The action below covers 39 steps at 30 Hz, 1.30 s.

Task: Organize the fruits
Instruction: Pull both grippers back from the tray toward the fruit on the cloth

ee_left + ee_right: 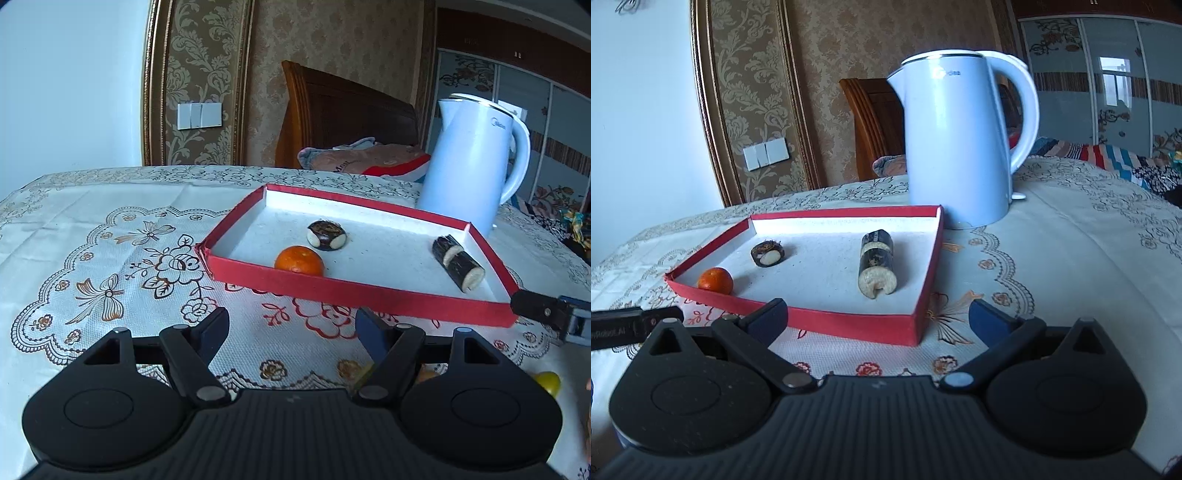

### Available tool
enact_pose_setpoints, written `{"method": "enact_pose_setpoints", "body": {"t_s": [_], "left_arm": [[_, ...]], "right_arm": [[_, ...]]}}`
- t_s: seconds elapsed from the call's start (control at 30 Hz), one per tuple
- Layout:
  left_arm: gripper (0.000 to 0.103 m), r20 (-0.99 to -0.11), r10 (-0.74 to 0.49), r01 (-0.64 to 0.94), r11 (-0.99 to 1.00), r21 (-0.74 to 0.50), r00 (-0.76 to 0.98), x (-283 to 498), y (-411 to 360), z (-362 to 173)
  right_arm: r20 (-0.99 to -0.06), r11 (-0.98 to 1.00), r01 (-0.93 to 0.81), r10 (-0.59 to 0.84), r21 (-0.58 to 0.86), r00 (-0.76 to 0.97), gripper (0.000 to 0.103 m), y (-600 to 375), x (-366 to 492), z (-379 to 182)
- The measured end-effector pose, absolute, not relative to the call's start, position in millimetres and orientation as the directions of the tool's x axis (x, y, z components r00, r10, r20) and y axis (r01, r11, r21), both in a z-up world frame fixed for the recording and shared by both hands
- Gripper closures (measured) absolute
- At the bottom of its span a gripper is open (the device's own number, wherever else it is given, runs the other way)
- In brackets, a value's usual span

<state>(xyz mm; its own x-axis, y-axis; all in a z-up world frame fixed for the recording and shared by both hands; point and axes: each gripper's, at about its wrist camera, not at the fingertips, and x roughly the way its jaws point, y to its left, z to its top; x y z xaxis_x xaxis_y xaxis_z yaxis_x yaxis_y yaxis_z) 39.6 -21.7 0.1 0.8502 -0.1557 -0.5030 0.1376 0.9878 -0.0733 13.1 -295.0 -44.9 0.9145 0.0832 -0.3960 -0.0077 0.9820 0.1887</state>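
Note:
A shallow red tray (354,293) with a white floor lies on the tablecloth. In it are an orange (299,260) near the front left, a dark peeled water chestnut (327,235) behind it, and a short sugarcane piece (458,266) at the right. My left gripper (291,328) is open and empty, just short of the tray's front wall. In the right wrist view the tray (849,325) holds the same orange (715,280), chestnut (767,254) and sugarcane (876,267). My right gripper (879,319) is open and empty at the tray's near wall.
A white electric kettle (960,147) stands right behind the tray. A small yellow fruit (548,382) lies on the cloth at the lower right, near another fruit half hidden behind my left gripper. A wooden chair back (332,107) stands beyond the table.

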Motion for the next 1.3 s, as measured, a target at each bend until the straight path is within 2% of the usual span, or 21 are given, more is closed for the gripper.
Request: {"method": "enact_pose_setpoints", "body": {"t_s": [0.17,0.37,0.77,1.0,1.07,1.23,1.3], "left_arm": [[0.028,-0.508,-0.143,0.152,0.988,-0.024,0.85,36.9,-29.6,-2.8],[0.028,-0.513,-0.152,0.165,0.986,-0.02,0.845,32.6,-30.2,-4.6],[0.028,-0.464,-0.221,0.257,0.966,0.013,0.858,14.4,-38.8,-1.5],[0.027,-0.501,-0.252,0.303,0.953,0.021,0.828,12.0,-40.7,-6.6],[0.018,-0.512,-0.267,0.322,0.947,0.018,0.816,10.1,-39.4,-8.6],[0.017,-0.519,-0.266,0.314,0.95,0.004,0.813,11.8,-37.2,-9.5],[0.017,-0.5,-0.238,0.295,0.955,0.035,0.833,9.2,-33.4,-7.5]], "right_arm": [[-0.42,0.983,0.0,0.077,0.181,0.904,0.0,-294.1,16.0,-47.6],[-0.433,0.984,0.012,0.068,0.178,0.899,0.0,-294.4,17.3,-48.8],[-0.439,0.984,0.023,0.058,0.176,0.896,0.0,-296.4,12.2,-51.0],[-0.437,0.984,0.02,0.059,0.174,0.897,0.0,-296.0,11.9,-50.8],[-0.436,0.985,0.019,0.059,0.174,0.898,0.0,-295.8,11.9,-51.0],[-0.441,0.985,0.02,0.059,0.172,0.896,0.0,-295.5,12.4,-52.1],[-0.442,0.985,0.022,0.057,0.173,0.895,0.0,-295.6,12.6,-51.8]]}}
